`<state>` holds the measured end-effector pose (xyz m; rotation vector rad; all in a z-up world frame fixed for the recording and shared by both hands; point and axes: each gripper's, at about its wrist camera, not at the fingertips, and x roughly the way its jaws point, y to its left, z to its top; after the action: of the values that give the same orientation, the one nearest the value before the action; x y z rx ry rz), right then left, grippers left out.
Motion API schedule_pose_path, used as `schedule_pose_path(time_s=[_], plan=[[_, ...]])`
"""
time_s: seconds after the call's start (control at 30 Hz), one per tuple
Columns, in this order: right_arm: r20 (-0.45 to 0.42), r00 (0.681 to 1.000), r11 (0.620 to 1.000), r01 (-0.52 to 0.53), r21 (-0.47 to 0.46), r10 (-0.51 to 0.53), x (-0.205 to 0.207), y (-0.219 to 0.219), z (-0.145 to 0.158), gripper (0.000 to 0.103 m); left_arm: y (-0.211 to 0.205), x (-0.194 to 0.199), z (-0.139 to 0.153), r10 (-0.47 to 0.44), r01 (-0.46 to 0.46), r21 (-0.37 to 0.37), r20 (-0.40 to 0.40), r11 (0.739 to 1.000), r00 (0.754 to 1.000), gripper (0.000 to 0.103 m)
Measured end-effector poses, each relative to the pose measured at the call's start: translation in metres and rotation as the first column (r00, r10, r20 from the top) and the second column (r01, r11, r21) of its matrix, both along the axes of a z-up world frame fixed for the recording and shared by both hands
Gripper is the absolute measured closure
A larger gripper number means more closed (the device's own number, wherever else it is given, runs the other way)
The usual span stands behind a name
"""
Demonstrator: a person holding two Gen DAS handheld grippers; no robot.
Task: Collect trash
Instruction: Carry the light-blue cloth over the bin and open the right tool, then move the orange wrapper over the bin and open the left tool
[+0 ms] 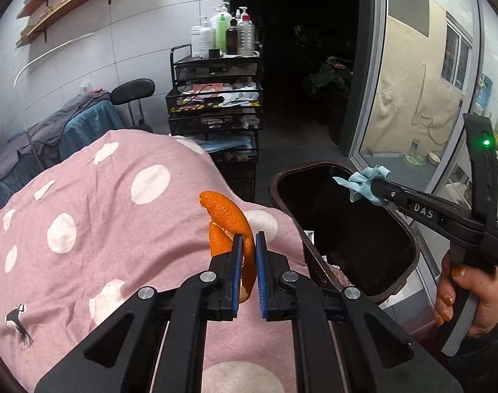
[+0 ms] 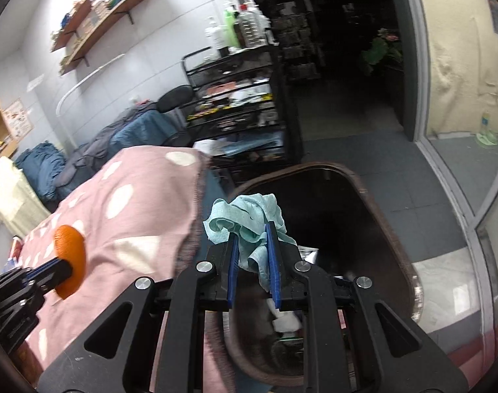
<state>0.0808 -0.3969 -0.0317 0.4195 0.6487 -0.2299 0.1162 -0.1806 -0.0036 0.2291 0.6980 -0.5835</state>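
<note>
My left gripper (image 1: 249, 239) is shut on a curled orange peel (image 1: 229, 219), held over the pink dotted cloth (image 1: 101, 213) just left of the bin. The dark brown trash bin (image 1: 415, 255) stands open beside the cloth. My right gripper (image 2: 252, 229) is shut on a crumpled light blue tissue (image 2: 249, 219) and hangs over the bin's opening (image 2: 330, 216). In the left wrist view the right gripper (image 1: 376, 185) reaches in from the right with the tissue (image 1: 363, 183) above the bin's far rim. The left gripper (image 2: 64, 267) with the peel (image 2: 70, 258) shows at the left of the right wrist view.
A black wire cart (image 1: 216, 98) with bottles on top stands behind the cloth. Left of it are a black stool (image 1: 132, 91) and a bed with blue and grey bedding (image 1: 68, 124). A glass door (image 1: 422, 82) runs along the right. Scraps lie inside the bin (image 2: 285, 322).
</note>
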Motion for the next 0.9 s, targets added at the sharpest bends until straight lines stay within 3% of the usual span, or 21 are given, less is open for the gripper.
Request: schedule_pose_path(time_s=[0.4,0.5,0.53,0.9], plan=[[-0.108,0.991,0.996,0.083,-0.009,-0.084,0.012,-0.026,-0.040,0.085,-0.021,-0.001,-0.008,-0.041,0.041,0.024,-0.013,0.999,0.999,0.094],[-0.123,0.987,0.995,0.102,0.001,-0.101,0.013,-0.028,-0.048,0.059,-0.024,0.000,-0.009,-0.047,0.047,0.023,-0.020,0.999,0.999,0.094],[-0.114,0.987,0.994,0.113,0.003,-0.112,0.010,-0.028,-0.049,0.043,-0.025,-0.001,-0.010,-0.048,0.049,0.025,-0.022,0.999,0.999,0.094],[-0.081,0.982,0.985,0.170,0.006,-0.169,-0.010,-0.033,-0.047,0.021,-0.041,0.002,-0.016,-0.074,0.076,0.037,-0.045,0.996,0.996,0.094]])
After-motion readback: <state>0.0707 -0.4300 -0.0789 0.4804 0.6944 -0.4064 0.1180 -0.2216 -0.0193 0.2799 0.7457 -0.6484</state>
